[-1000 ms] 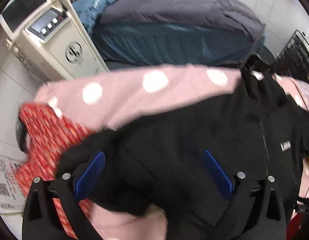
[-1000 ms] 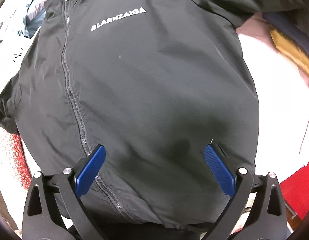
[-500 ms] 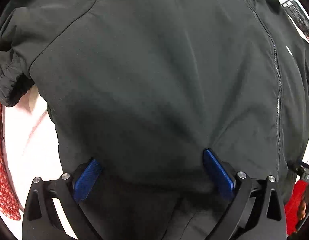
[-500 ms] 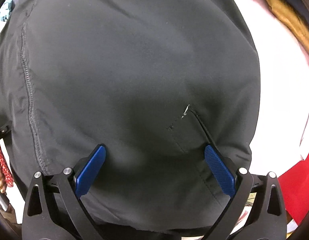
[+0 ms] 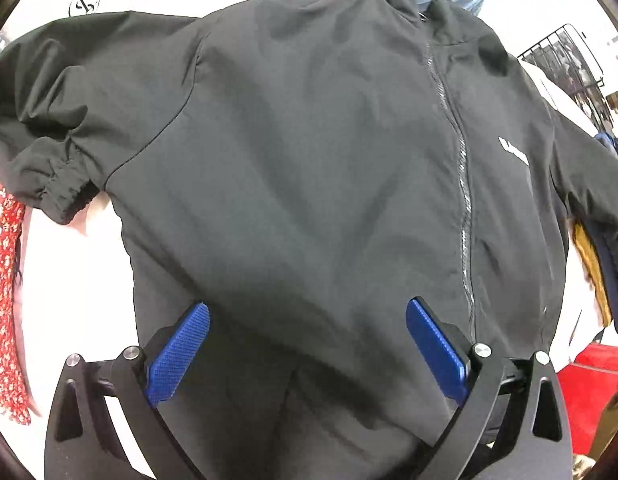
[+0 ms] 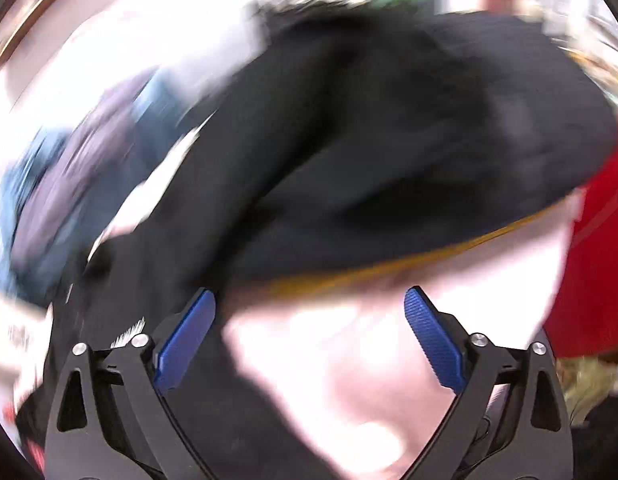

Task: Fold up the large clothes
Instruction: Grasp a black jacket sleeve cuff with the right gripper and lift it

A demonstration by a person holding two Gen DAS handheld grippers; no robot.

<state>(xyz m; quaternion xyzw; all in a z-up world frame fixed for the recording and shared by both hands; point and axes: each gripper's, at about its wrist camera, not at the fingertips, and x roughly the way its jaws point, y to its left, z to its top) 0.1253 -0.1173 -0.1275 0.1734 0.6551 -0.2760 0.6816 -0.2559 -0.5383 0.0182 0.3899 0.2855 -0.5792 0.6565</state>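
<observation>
Left wrist view: the black jacket lies spread flat, front up, across a pale pink surface, collar at the far end, zipper closed and running down right of centre. A white logo sits on the chest to the right of the zipper. The near-left sleeve is bunched, its elastic cuff beside a red floral cloth at the left edge. At the right, mustard and navy fabric peeks from under the other sleeve. The left gripper hangs over the jacket's lower front, jaws spread wide, pinching nothing.

Right wrist view: heavy motion blur here. The right gripper has jaws spread but just been closing a little, with nothing between the pads. Dark jacket cloth fills the far half, a mustard edge below it, red fabric right.
</observation>
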